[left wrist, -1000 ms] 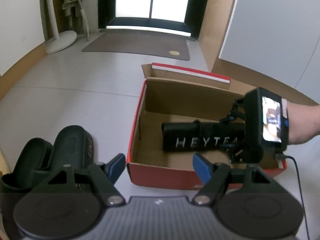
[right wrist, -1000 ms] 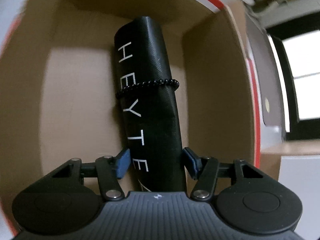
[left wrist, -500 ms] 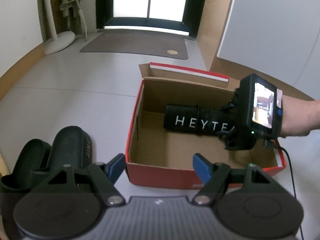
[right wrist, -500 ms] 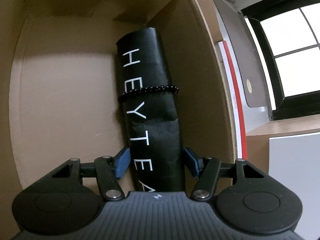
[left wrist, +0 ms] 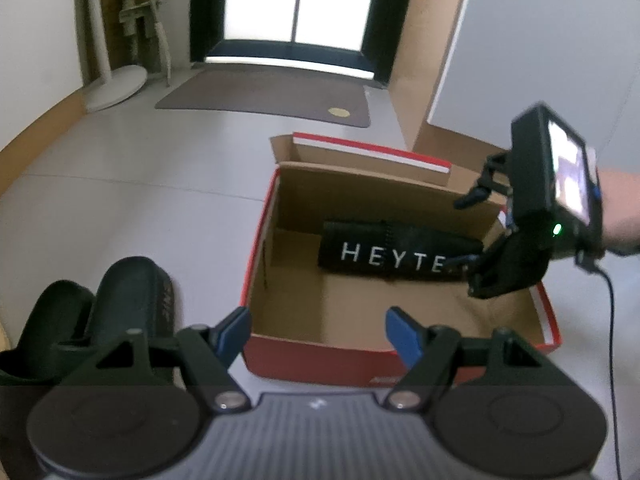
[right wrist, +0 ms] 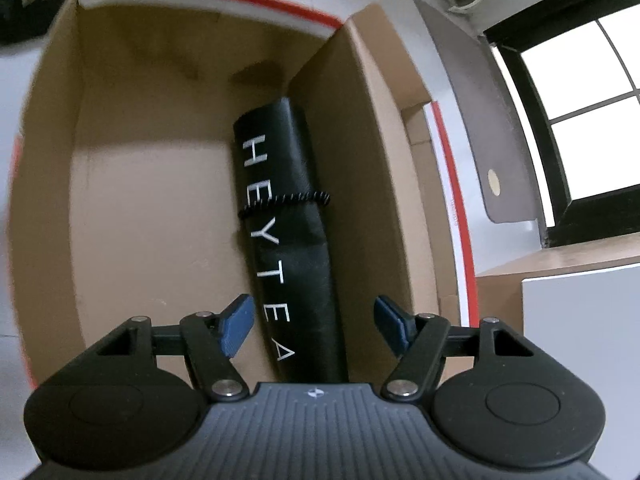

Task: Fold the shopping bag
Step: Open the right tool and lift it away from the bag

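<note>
The rolled black shopping bag [left wrist: 396, 252] with white HEYTEA lettering lies inside the red cardboard box [left wrist: 320, 360], along its far wall, bound by a black bead band [right wrist: 284, 202]. It also shows in the right wrist view [right wrist: 288, 240]. My right gripper [right wrist: 312, 326] is open, its blue pads apart on either side of the roll's near end without touching, raised above it; it also shows in the left wrist view [left wrist: 468, 236]. My left gripper [left wrist: 318, 334] is open and empty, in front of the box's near wall.
A pair of dark slippers [left wrist: 100, 312] lies on the floor left of the box. The box lid flap [left wrist: 368, 152] stands open behind. A brown doormat [left wrist: 272, 96] lies before the glass door. A white cabinet [left wrist: 540, 60] stands at the right.
My right gripper has opened, let go of the rolled bag, and pulled back and up. The roll now rests in the box by the far wall. The left gripper has barely moved.
</note>
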A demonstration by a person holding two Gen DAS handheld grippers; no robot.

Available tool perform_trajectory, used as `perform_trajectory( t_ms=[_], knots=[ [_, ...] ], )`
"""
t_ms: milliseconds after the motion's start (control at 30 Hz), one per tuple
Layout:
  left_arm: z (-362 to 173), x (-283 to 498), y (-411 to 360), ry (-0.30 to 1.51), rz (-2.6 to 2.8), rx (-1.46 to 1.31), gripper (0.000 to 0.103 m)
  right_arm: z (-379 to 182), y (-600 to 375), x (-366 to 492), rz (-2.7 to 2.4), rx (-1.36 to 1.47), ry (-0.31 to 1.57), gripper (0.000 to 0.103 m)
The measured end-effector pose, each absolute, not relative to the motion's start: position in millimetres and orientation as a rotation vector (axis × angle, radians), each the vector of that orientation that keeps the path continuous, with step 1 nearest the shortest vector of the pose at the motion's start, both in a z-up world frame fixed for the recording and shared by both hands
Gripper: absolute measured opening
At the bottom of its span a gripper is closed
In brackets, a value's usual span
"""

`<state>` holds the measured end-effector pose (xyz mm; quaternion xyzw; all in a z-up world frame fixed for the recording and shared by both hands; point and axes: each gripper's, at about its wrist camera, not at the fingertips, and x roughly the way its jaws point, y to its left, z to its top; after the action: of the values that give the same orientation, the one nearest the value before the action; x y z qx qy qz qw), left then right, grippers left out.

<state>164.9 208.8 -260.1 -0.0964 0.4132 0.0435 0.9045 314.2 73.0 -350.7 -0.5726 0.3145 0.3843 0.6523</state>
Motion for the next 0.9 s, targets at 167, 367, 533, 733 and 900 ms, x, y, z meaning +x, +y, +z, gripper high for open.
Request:
perform_trajectory(
  t_ms=[167, 367, 533, 733, 900],
  knots=[
    [-257, 165, 201, 0.845, 0.075, -0.198, 0.077, -312, 61, 307, 0.921, -1.158, 0.746, 0.073],
    [-254, 166, 194, 0.837, 0.07, -0.205, 0.077, -272, 38, 285, 0.959, -1.067, 0.734, 0.078],
    [-246, 166, 183, 0.829, 0.042, -0.187, 0.077, -246, 12, 269, 0.941, -0.968, 0.738, 0.079],
    [-236, 166, 175, 0.805, 0.031, -0.186, 0.077, -221, -20, 255, 0.863, -0.833, 0.774, 0.087],
    [-235, 168, 165, 0.811, 0.016, -0.181, 0.077, -207, -37, 244, 0.765, -0.685, 0.776, 0.094]
  ],
)
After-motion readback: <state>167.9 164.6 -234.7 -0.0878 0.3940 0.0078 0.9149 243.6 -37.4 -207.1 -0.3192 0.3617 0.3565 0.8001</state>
